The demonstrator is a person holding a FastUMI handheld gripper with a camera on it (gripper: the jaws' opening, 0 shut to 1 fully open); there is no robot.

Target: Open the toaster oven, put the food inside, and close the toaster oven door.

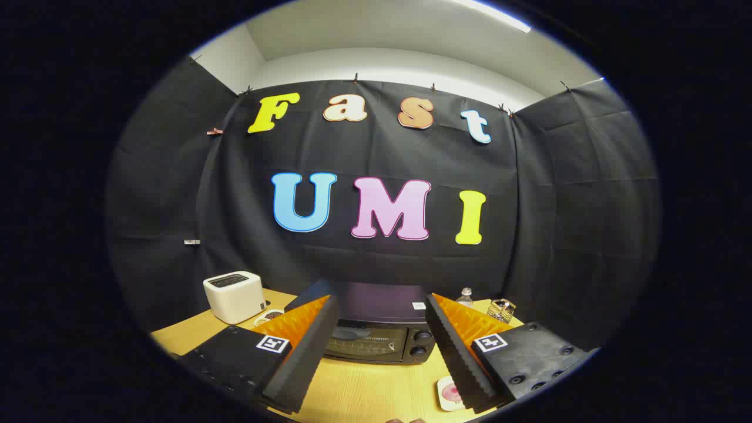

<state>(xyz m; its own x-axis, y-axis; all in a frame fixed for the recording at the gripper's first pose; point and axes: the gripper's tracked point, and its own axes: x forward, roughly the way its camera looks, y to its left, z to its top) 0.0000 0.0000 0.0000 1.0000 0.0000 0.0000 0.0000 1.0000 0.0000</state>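
A black toaster oven [376, 341] stands on the wooden table [364, 388], its glass door shut and two knobs on its right side. My gripper [380, 301] hovers above the table in front of it, open wide, nothing between its fingers; the oven shows in the gap beyond the fingertips. A small plate with a pink piece of food [449, 392] lies on the table beside the right finger [455, 352], partly hidden by it.
A white pop-up toaster [234, 295] stands at the back left, with a small dish of brown food [269, 317] next to it. A small bottle [465, 296] and a wire holder [501, 309] stand behind the oven's right side.
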